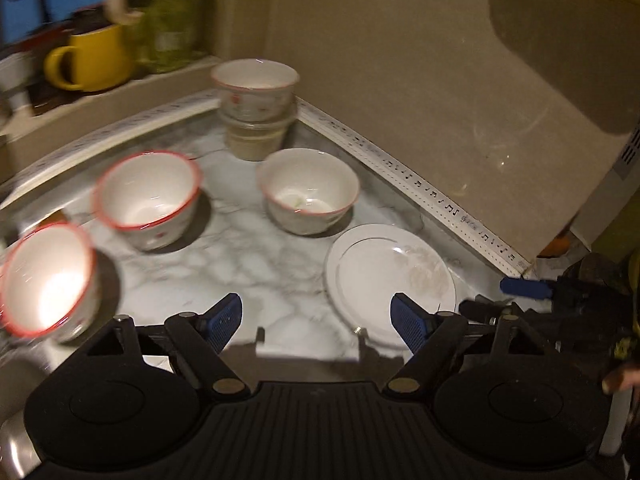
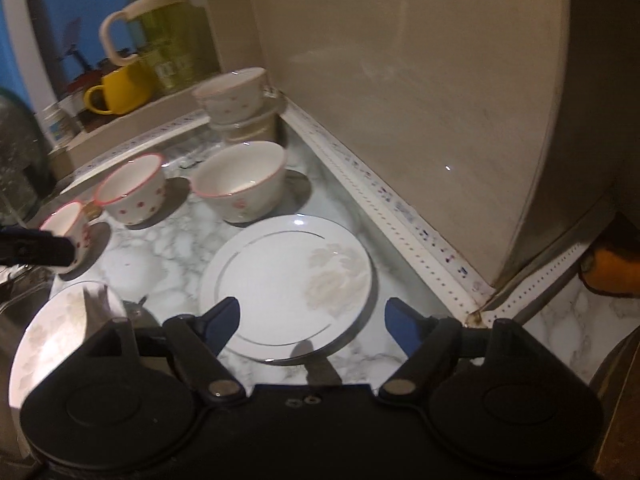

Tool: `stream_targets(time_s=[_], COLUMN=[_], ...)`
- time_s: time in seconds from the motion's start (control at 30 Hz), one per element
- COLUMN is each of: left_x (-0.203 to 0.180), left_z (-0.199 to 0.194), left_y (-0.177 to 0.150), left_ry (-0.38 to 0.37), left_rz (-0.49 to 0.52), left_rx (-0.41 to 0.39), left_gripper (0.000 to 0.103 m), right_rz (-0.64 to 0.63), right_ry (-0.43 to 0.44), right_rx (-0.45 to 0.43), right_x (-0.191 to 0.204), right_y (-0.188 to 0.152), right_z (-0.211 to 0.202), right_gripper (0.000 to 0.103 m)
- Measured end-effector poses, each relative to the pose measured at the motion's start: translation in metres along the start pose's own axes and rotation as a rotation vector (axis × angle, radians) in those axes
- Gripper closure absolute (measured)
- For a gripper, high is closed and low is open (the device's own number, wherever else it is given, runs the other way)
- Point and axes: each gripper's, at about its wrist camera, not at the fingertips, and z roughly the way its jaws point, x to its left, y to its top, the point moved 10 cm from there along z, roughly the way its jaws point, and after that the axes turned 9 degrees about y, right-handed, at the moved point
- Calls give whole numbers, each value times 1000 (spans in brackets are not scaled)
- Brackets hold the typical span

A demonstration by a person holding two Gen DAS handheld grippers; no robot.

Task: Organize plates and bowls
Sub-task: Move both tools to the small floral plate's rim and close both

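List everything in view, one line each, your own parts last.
Loose bowls: three, white with red rims, on the counter.
Stacked bowl: one, white with red rim, on a beige tub in the corner.
Plates: two, white with a faint flower; one centre, one at the left edge.
Mug: one, yellow, on the ledge.
Pitcher: one, green, behind the mug.
Counter: marble pattern.
Left gripper: open, empty.
Right gripper: open, above the centre plate.
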Motion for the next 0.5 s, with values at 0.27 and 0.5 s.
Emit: stream_targets(time_s=[0.27,0.5], left_x=[-27,-34], left_z=[73,113], left_y=[16,9], left_ry=[-20,6], left_rz=[2,-7], left_rx=[85,129], left_gripper=[22,22], right_rz=[5,30], right_ry=[-15,-17], right_rx=[47,69], right_x=[-12,-23], right_y=[-6,-6], right_z=[27,42], right_gripper=[27,32])
